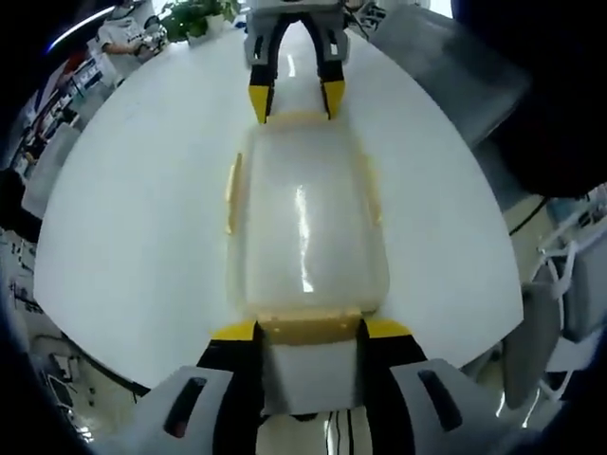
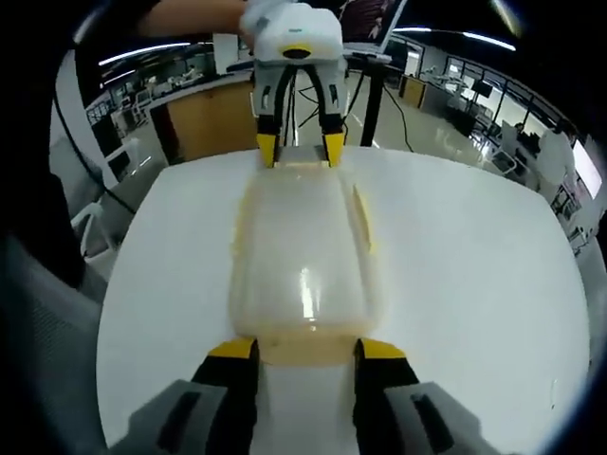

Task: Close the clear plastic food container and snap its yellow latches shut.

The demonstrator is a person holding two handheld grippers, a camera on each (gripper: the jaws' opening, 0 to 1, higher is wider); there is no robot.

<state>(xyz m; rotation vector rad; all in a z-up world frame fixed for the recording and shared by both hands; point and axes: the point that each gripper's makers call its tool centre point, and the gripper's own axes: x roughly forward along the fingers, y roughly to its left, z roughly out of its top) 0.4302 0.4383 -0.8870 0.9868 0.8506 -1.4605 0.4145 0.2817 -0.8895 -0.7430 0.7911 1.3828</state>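
Your food container (image 1: 308,223) lies on the white worktop (image 1: 123,237), long axis running straight between both hand-held grippers. Left hand-held gripper (image 1: 308,330) and right hand-held gripper (image 2: 306,349) stand spread, each straddling an opposite end latch, equally near.

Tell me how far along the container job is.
Done: the lid sits on the container. In hand: the left gripper and right gripper each straddle an end latch, jaws open. Left: whether the side latches are snapped is unclear.
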